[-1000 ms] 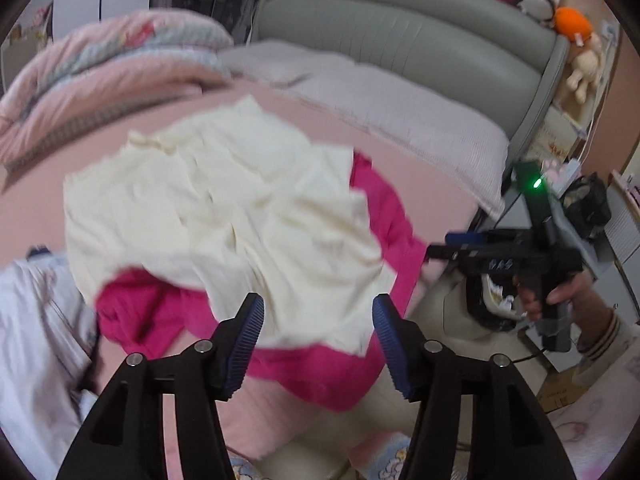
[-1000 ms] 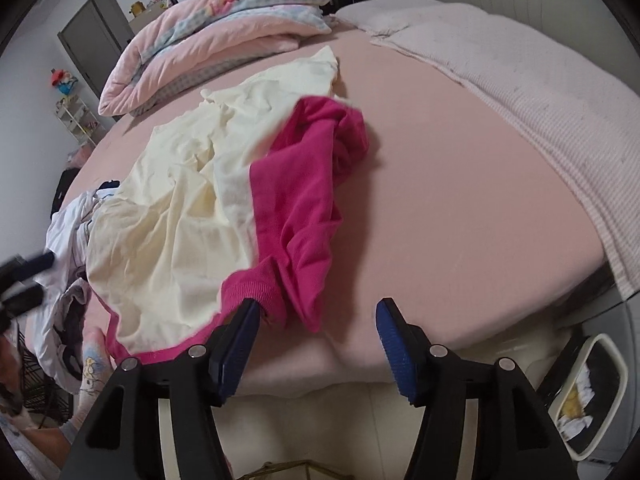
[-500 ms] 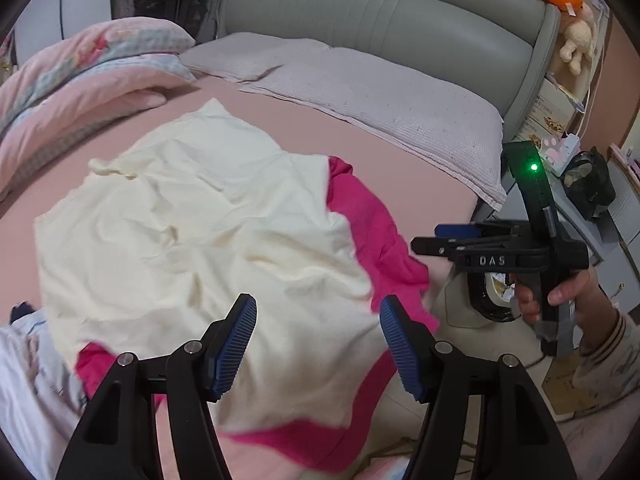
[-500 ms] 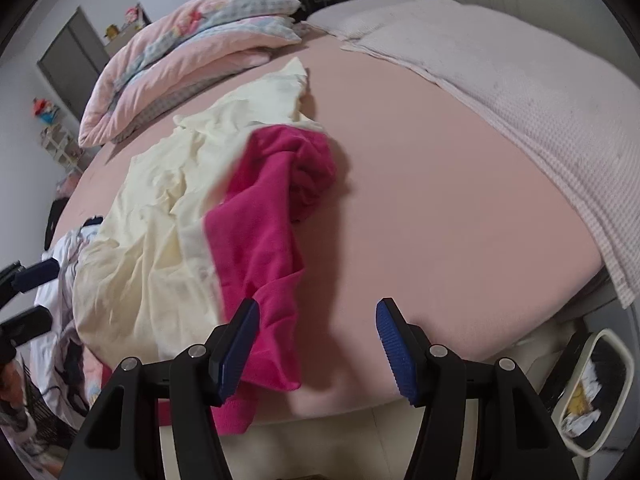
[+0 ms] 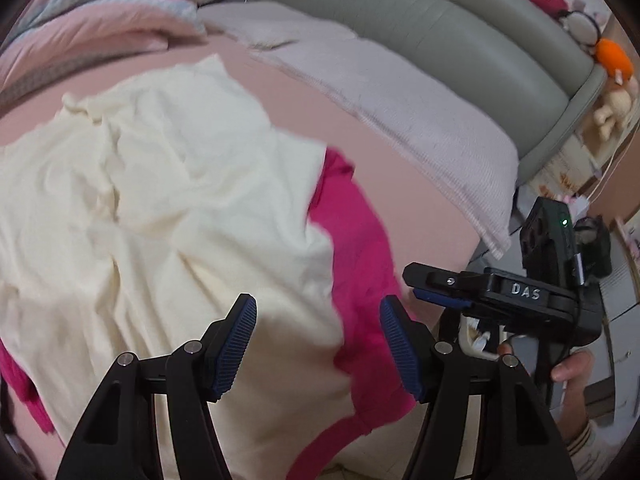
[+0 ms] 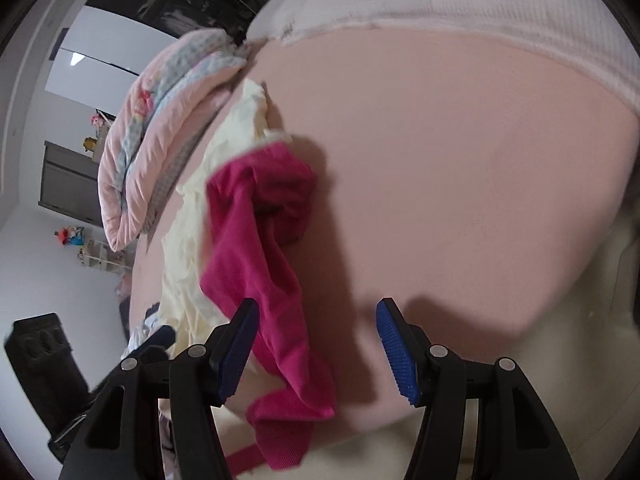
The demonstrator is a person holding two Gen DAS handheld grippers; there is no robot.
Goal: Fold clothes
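At the near edge of the bed point(image 5: 392, 152), we hold both grippers over the heap of clothes with nothing between their pads. Our left gripper point(image 5: 318, 344) stands with its jaws apart over the cream garment point(image 5: 160, 200); the jaws opened a little further within the last second, and no cloth is caught between them. Our right gripper point(image 6: 316, 344) is also spread, its left pad just over the hanging end of the magenta garment point(image 6: 256, 240), which droops over the mattress edge at about 6 o'clock in the right wrist view; we cannot tell whether the pad touches it. In the left wrist view the right gripper point(image 5: 444, 290) shows from the side at 3 o'clock, beyond the bed's corner, with a hand point(image 5: 572, 376) on its grip. The cream garment lies crumpled on top of the magenta one, whose edge shows along the cream hem from 1 o'clock round to 6 o'clock. To the right of the clothes the pink sheet lies bare and smooth, open room running to the bed's far side. Farther off, a pale ribbed blanket point(image 5: 420, 112) lies along the grey padded headboard point(image 5: 440, 28), and a folded pink quilt point(image 5: 100, 12) sits at 11 o'clock. Soft toys point(image 5: 612, 80) rest by the headboard's end at 2 o'clock. White walls and a dark cabinet point(image 6: 68, 184) stand beyond the quilt in the right wrist view.
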